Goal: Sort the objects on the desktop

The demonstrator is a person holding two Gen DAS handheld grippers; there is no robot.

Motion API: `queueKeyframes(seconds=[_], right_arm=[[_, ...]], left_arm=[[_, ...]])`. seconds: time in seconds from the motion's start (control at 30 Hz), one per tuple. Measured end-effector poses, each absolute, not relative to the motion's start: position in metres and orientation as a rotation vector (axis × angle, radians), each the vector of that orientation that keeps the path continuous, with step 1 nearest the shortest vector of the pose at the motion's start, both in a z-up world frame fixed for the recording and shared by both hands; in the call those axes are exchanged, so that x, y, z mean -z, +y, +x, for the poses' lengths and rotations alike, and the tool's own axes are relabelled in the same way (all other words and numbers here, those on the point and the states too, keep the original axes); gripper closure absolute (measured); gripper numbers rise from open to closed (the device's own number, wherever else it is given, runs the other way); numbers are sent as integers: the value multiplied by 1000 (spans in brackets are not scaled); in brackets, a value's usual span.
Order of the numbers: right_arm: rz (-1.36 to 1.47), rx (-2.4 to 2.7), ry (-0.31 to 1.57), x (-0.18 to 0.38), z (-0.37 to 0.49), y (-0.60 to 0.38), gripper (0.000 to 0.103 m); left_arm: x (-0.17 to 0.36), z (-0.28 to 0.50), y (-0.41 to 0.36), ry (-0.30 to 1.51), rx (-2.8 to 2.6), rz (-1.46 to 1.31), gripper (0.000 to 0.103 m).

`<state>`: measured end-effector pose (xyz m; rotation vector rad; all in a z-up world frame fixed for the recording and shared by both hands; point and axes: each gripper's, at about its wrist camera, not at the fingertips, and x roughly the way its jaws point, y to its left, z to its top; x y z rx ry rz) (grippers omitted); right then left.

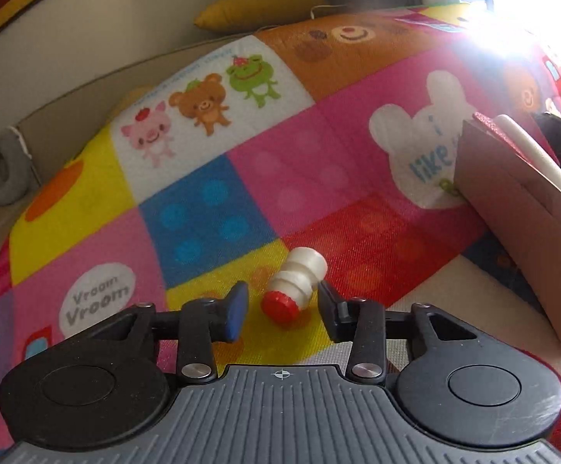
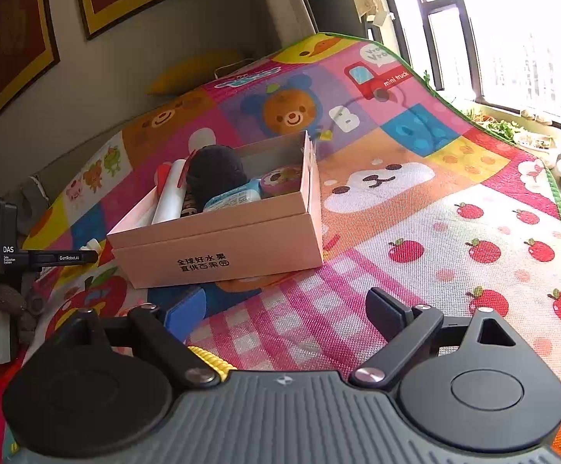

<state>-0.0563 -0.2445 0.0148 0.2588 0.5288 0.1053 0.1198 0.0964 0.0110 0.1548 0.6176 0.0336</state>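
Left gripper (image 1: 282, 307) open wide, nothing held; small white bottle w/ red cap (image 1: 295, 288) lies on play mat (image 1: 203, 212) just ahead between fingers, long axis running away, cap nearest. Box (image 2: 218, 239) to right. Right gripper (image 2: 280, 319) open, empty, farther off

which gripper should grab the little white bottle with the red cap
Left. The left gripper is open with the small bottle lying between its fingers on the mat. The right gripper is open near the box, away from it.
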Motion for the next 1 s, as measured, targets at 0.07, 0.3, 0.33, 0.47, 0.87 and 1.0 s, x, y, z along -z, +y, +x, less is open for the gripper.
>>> queueKeyframes(seconds=[0.07,0.3,0.33,0.47,0.87,1.0], right_arm=[[262,-104,526,-15,-56,-245,13],[312,-101,521,-15,-57,-253,12],[320,-102,525,-14,-56,-254,12],[333,-109,536,-13,-55,-255,10],[277,-89,491,-17,-62,-247,10],[120,-159,457,-31,-71,-222,14]], left_arm=[[-16,113,92,611,-22,161,72],[-47,44,49,564,166,260,76],[-53,27,38,564,215,288,77],[-56,-28,-2,586,376,427,78],[-35,-90,-29,603,481,307,40],[-48,-95,11,571,361,226,5]])
